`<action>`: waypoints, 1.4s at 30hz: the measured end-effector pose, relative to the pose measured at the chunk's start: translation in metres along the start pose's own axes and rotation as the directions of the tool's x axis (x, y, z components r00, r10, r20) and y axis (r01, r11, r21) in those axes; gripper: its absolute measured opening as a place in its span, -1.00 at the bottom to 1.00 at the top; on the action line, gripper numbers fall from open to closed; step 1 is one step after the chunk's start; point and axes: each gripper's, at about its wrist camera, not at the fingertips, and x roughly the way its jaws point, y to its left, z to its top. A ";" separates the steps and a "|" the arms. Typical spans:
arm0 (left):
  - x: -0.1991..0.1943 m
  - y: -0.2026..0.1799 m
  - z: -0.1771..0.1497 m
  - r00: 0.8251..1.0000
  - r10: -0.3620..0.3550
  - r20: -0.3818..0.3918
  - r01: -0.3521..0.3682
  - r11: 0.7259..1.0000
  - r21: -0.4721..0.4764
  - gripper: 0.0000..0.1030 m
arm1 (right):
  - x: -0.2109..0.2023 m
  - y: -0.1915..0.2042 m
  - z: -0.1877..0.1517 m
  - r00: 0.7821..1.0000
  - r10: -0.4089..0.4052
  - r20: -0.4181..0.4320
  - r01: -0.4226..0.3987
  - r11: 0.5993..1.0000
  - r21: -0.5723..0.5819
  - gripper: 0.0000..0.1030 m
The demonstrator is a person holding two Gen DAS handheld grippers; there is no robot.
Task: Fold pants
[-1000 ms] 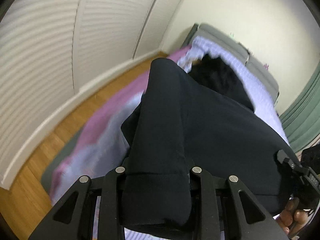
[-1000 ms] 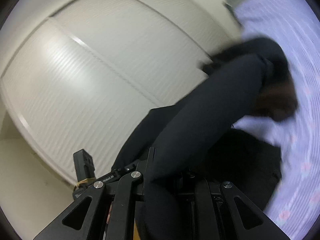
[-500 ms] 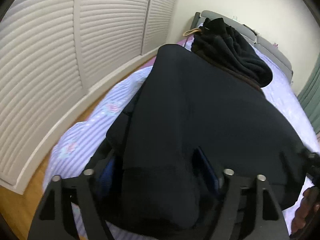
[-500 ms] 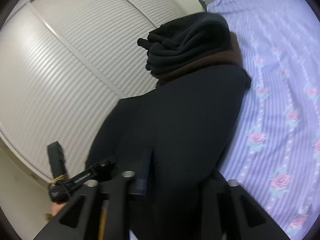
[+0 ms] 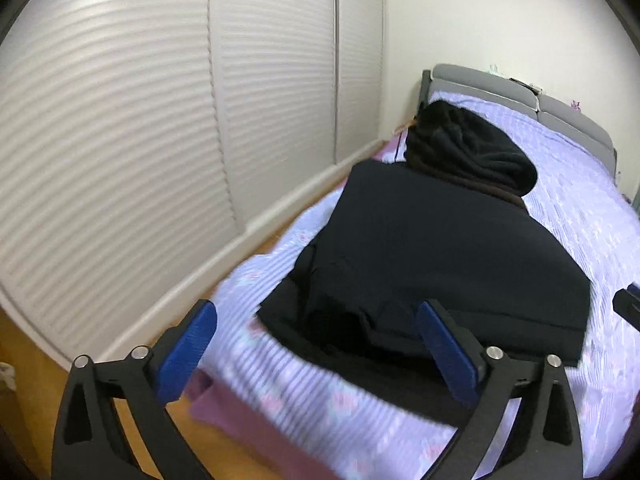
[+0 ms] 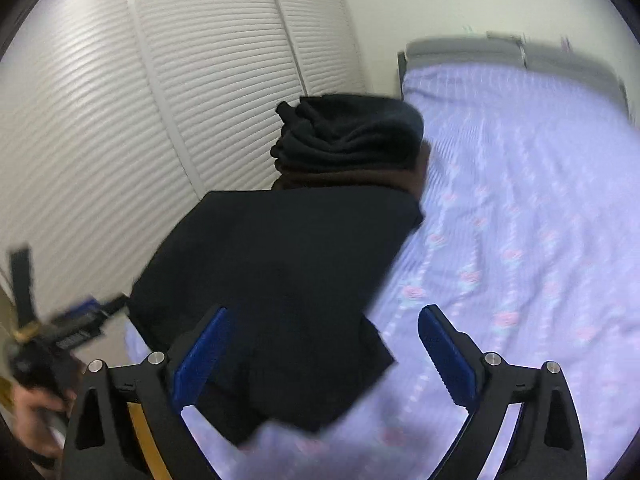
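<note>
Left wrist view: the left gripper (image 5: 316, 344) has its blue-padded fingers (image 5: 186, 354) spread wide, having just been opening, with nothing pinched between them; the near edge of the pants (image 5: 440, 256) lies on the bed beyond the pads. The pants rest as a dark, roughly rectangular fold along the bed's left edge, beside the louvred closet doors (image 5: 160, 128), their far end touching a heap of dark clothing (image 5: 468, 148) near the grey headboard (image 5: 520, 92).

Right wrist view: the right gripper (image 6: 324, 356) is likewise released, its jaws also having just been opening; the near right corner of the pants (image 6: 288, 264) shows between its fingers (image 6: 200, 356) but is not pressed by either pad. The bedspread (image 6: 520, 220), lilac with a rose print, lies bare to the right. The left gripper (image 6: 76, 326) and the hand (image 6: 34, 412) holding it appear blurred at the lower left.

Judged step: a fold has been laid down and let go. The next move probably calls for regrasping an edge for a further fold, or smoothing the uneven near-left layers.

Hard to make out: the layering of the black cloth, the waistband and cuffs, and the bed's near edge, which is motion-blurred. The far clothing's type cannot be told.
</note>
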 end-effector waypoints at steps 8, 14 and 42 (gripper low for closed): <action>-0.116 -0.027 -0.026 0.999 0.012 0.049 -0.012 1.000 0.004 1.00 | -0.115 0.019 -0.016 0.996 -0.028 0.079 0.039 0.989 -0.142 0.86; -0.199 -0.062 -0.047 0.998 -0.014 0.061 0.014 1.000 -0.006 1.00 | -0.204 0.004 -0.031 0.993 -0.033 0.116 0.047 0.991 -0.122 0.86; -0.435 -0.331 -0.110 0.892 -0.442 0.098 0.409 0.879 0.245 1.00 | -0.547 -0.203 -0.134 0.817 -0.539 0.203 0.501 0.839 0.212 0.87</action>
